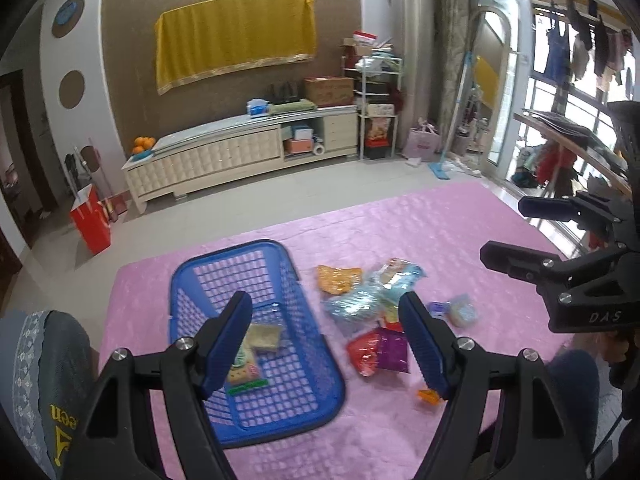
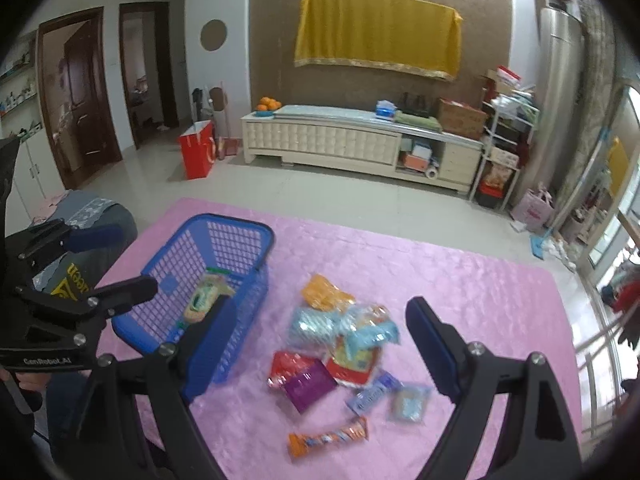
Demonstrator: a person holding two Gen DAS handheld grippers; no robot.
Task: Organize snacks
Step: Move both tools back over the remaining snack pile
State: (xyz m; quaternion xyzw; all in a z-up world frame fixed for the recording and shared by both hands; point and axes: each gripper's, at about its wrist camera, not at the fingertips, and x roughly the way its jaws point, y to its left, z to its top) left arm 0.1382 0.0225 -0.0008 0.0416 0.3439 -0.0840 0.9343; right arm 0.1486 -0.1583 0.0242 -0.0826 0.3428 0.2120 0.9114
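Observation:
A blue plastic basket (image 1: 280,408) (image 2: 240,236) sits on the pink tablecloth (image 1: 440,232) (image 2: 440,280), with a couple of snack packs (image 1: 260,338) (image 2: 204,300) inside. A pile of snack packets (image 1: 360,304) (image 2: 344,332) lies on the cloth to the right of the basket, among them a red and purple pack (image 1: 380,350) (image 2: 304,380) and an orange tube (image 2: 328,438). My left gripper (image 1: 326,344) is open and empty above the basket's right side. My right gripper (image 2: 320,352) is open and empty above the pile.
A chair back with grey cloth (image 1: 44,380) (image 2: 92,232) stands at the table's left. Beyond the table are a tiled floor, a cream TV cabinet (image 1: 224,156) (image 2: 360,144) and a red bag (image 1: 90,220) (image 2: 198,154).

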